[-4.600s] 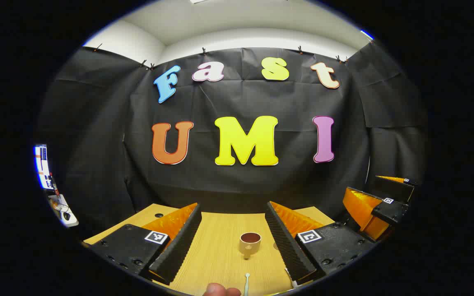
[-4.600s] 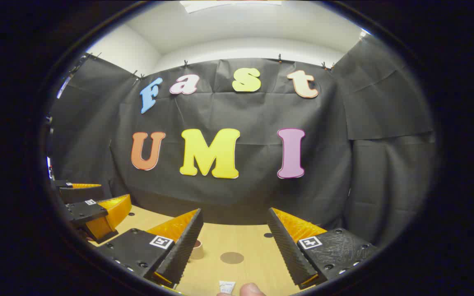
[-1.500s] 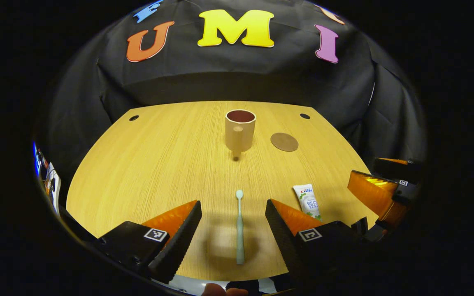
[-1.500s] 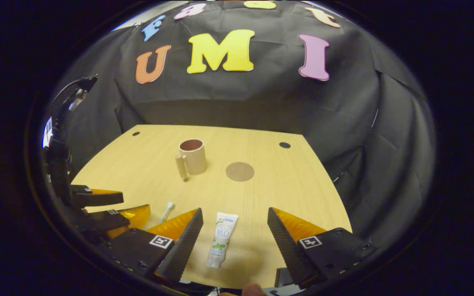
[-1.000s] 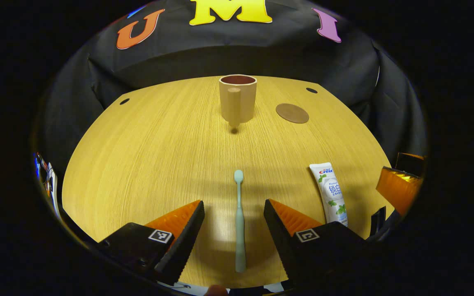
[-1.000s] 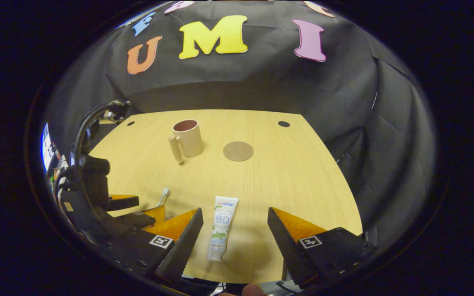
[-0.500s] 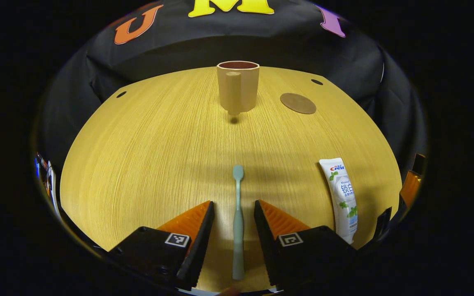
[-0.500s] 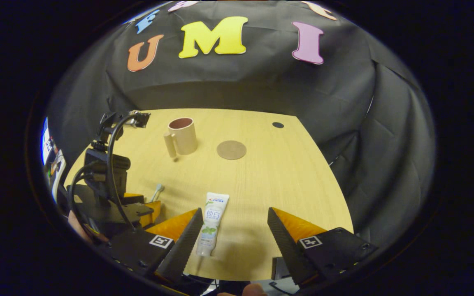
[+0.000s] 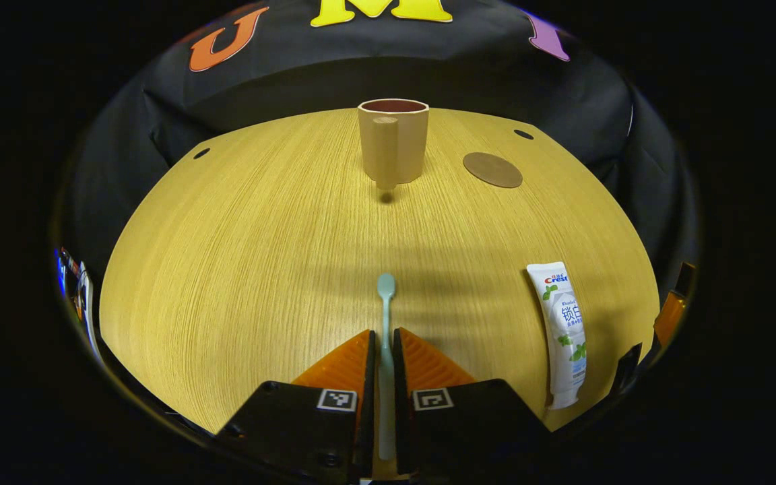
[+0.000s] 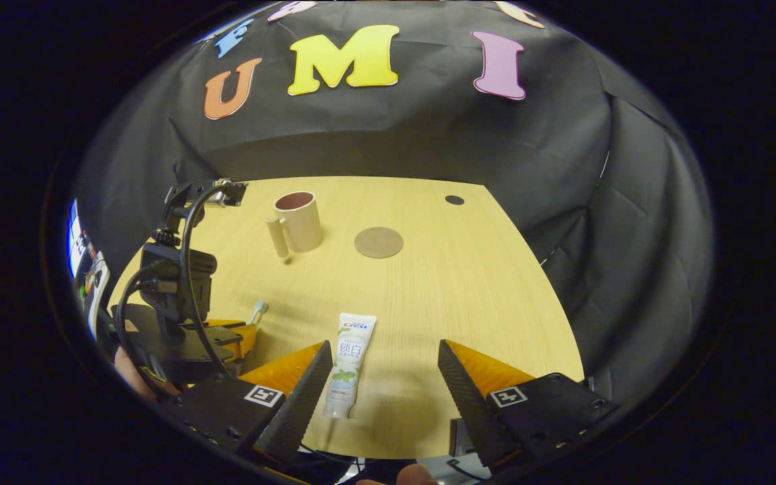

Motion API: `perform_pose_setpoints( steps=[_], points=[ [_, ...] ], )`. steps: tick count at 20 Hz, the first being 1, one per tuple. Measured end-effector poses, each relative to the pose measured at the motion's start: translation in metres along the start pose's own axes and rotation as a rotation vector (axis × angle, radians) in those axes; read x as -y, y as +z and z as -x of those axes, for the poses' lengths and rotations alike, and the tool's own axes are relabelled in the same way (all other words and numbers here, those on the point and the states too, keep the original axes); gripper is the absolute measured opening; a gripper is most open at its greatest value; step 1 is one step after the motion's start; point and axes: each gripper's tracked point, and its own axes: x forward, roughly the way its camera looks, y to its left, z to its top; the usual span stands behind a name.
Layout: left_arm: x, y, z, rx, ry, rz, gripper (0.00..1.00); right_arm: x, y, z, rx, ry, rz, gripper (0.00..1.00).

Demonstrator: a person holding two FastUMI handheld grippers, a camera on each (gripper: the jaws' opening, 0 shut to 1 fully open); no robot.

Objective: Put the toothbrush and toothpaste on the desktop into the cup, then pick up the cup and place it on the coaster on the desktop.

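Left claw (image 9: 385,350) clamped on toothbrush (image 9: 385,316); right claw (image 10: 384,364) apart, toothpaste (image 10: 349,364) between fingers

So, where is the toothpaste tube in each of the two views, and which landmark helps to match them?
Left gripper view: the toothpaste tube lies at the lower right on the desktop, beside the left hand-held gripper, which is shut on the toothbrush.
Right gripper view: it lies at the bottom centre, between the open fingers of the right hand-held gripper, nearer the left one.
Shared landmark: the round coaster beside the cup.
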Motion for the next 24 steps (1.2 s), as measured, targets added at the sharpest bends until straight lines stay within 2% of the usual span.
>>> perform_pose_setpoints(
  steps=[1, 8, 14, 19, 24],
  points=[
    [0.000, 0.000, 0.000, -0.002, -0.004, 0.006, 0.09, -0.001, -0.001, 0.000, -0.002, 0.001, 0.004, 0.95],
    [-0.007, 0.014, 0.022, 0.037, -0.020, 0.047, 0.06, -0.013, -0.002, -0.005, -0.017, 0.039, 0.002, 0.95],
    [-0.018, 0.051, 0.060, 0.157, -0.032, 0.050, 0.06, -0.024, -0.033, -0.031, -0.165, 0.056, -0.026, 0.95],
    [-0.032, 0.090, 0.094, 0.294, -0.008, 0.038, 0.05, -0.038, -0.053, -0.053, -0.312, 0.073, -0.069, 0.94],
    [-0.044, 0.102, 0.111, 0.341, 0.004, 0.047, 0.06, -0.047, -0.055, -0.068, -0.393, 0.060, -0.089, 0.95]
  ],
)
